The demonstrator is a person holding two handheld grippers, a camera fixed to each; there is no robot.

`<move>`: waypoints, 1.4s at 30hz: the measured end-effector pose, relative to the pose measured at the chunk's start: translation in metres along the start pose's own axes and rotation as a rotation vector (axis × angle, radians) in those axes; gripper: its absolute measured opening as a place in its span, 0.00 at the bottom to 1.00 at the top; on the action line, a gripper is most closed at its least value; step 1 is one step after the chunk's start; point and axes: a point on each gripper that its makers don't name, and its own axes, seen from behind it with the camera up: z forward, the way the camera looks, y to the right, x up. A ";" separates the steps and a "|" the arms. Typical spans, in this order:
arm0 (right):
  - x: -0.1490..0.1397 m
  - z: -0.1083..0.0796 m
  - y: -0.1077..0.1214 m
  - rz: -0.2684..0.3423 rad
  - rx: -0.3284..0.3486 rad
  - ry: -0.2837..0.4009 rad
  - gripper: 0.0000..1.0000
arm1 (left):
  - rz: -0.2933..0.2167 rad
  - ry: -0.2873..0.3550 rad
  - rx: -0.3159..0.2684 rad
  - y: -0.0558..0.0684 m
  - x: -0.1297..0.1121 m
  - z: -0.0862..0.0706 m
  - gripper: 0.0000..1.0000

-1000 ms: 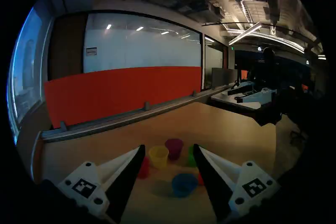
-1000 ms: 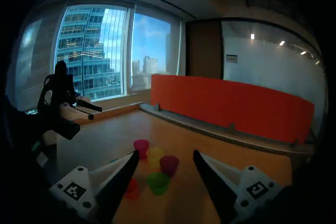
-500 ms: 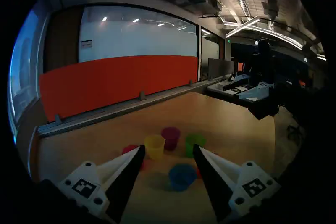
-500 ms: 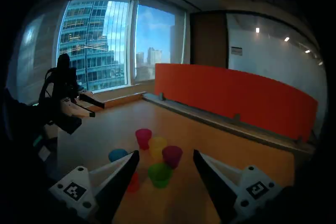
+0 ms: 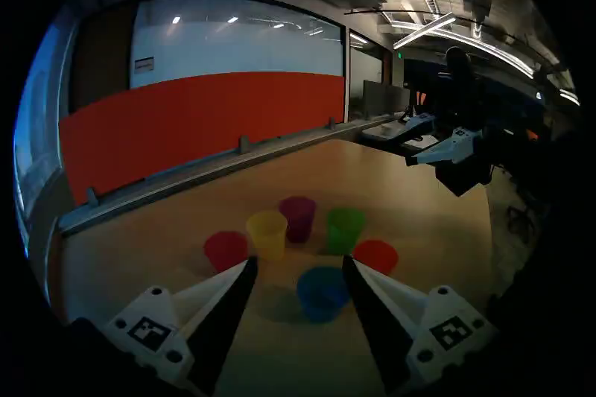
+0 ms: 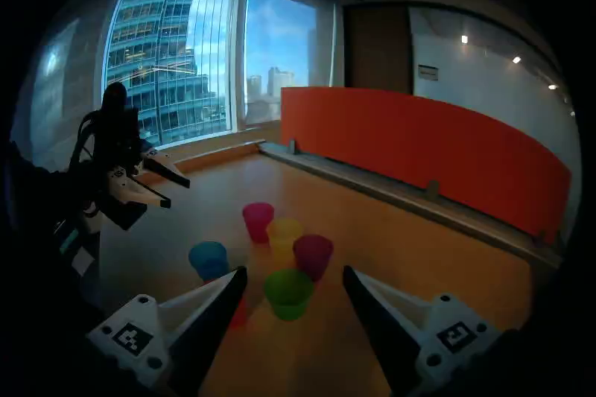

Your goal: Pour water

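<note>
A: How was the left tool (image 5: 298, 261) found?

B: It was held spread wide, with nothing between its white, wedge-shaped fingers. The blue cup (image 5: 322, 294) was seen on the table (image 5: 417, 203) just beyond the tips.

A: And the right tool (image 6: 293, 272)?

B: It was likewise parted and empty (same pointed fingers, black on the inner faces). The green cup (image 6: 288, 293) was framed between them, untouched.

A: How were the cups made?

B: Small, round, tapered tumblers of what looked like smooth translucent plastic were clustered close together. A yellow cup (image 5: 267, 234) and a maroon cup (image 5: 298, 217) were set behind the blue one. The table was smooth and wood-toned. Whether any water was held could not be told.
</note>
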 end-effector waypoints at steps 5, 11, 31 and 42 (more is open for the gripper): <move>-0.012 0.009 0.000 -0.002 0.006 -0.021 0.99 | 0.001 -0.027 -0.013 0.004 -0.015 0.008 0.84; -0.023 0.017 0.001 -0.013 0.008 -0.041 0.99 | 0.003 -0.048 -0.029 0.011 -0.029 0.012 0.84; -0.041 0.033 0.003 -0.024 0.015 -0.081 1.00 | 0.043 -0.150 -0.060 0.030 -0.082 0.024 0.84; -0.044 0.041 0.005 -0.022 0.025 -0.091 0.99 | 0.058 -0.208 -0.081 0.037 -0.102 0.038 0.84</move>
